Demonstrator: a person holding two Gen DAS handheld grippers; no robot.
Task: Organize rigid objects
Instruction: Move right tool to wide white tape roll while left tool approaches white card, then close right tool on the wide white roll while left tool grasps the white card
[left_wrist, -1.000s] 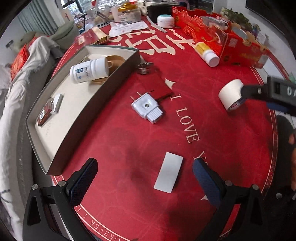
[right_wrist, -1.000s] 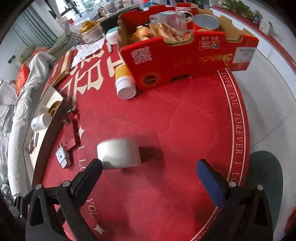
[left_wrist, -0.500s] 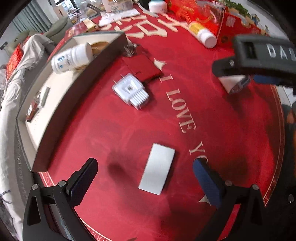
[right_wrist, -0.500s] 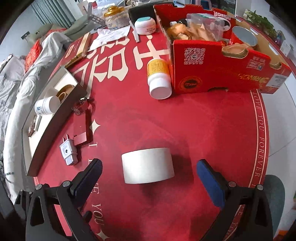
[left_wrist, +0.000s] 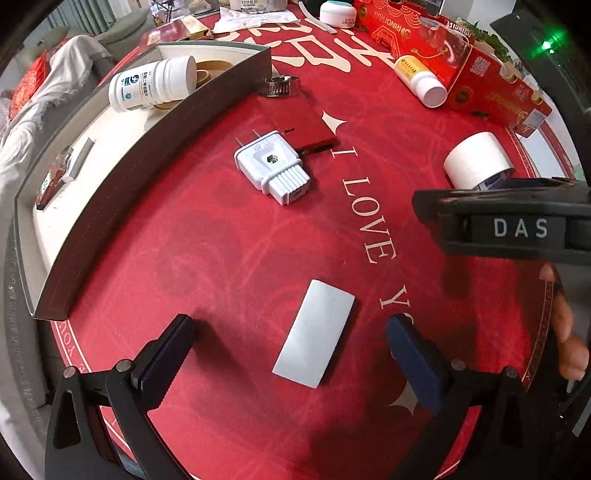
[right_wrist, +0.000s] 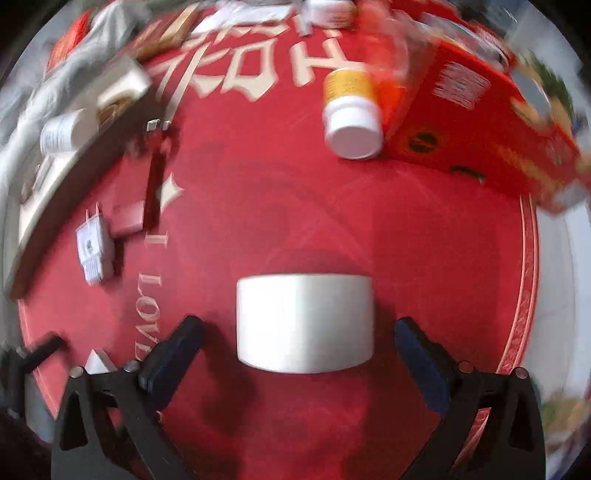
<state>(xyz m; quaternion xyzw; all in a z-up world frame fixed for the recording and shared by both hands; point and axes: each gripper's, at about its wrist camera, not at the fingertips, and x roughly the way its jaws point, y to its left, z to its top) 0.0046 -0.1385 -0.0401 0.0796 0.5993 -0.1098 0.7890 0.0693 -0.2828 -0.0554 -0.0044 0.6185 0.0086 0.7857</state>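
Observation:
A flat grey rectangular piece (left_wrist: 314, 334) lies on the red tablecloth between the spread fingers of my open left gripper (left_wrist: 288, 354), which hovers just above it. A white tape roll (right_wrist: 304, 323) lies on its side, centred between the wide-apart fingers of my open right gripper (right_wrist: 295, 354); the roll (left_wrist: 476, 158) also shows at right in the left wrist view, behind the right gripper's black body (left_wrist: 509, 225). A white plug adapter (left_wrist: 273, 166) and a red flat case (left_wrist: 299, 122) lie mid-table. A grey-walled tray (left_wrist: 155, 177) at left holds a white bottle (left_wrist: 151, 85).
A yellow-labelled white-capped bottle (right_wrist: 351, 110) lies against a red cardboard box (right_wrist: 472, 122) full of items at the back right. A metal clamp ring (left_wrist: 279, 85) sits by the tray's corner. A person's fingers (left_wrist: 565, 328) show at the right edge. The right wrist view is motion-blurred.
My right gripper has closed in on the tape roll, which now sits larger and centred between its fingers. My left gripper has shifted slightly closer to the grey piece.

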